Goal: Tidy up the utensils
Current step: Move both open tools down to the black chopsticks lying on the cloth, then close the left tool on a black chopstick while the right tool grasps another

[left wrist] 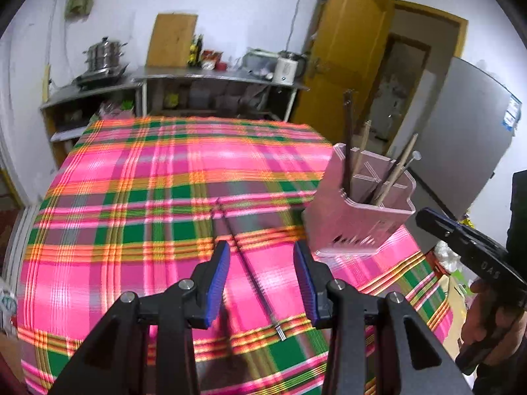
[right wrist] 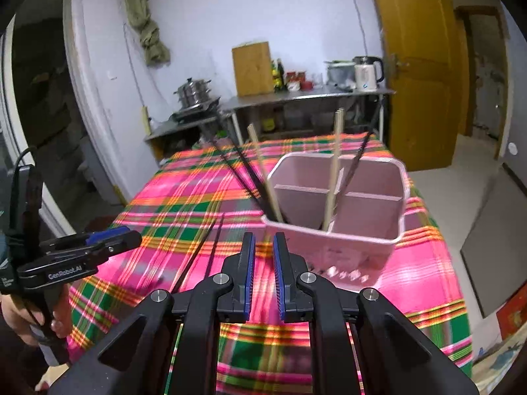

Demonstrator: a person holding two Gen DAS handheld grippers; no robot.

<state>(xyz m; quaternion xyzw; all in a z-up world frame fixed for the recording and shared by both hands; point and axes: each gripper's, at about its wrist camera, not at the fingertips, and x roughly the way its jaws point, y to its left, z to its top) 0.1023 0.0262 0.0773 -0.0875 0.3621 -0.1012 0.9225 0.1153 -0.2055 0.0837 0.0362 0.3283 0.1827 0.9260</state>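
Left gripper (left wrist: 262,283) angled down (chopsticks (left wrist: 250,263) below)

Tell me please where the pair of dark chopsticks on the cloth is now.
In the left wrist view the dark chopsticks lie flat on the plaid tablecloth, between the open fingers of the left gripper and left of the pink holder.

white walls (right wrist: 263,10) | yellow door (right wrist: 421,65) (ajar) | steel counter (right wrist: 306,93)
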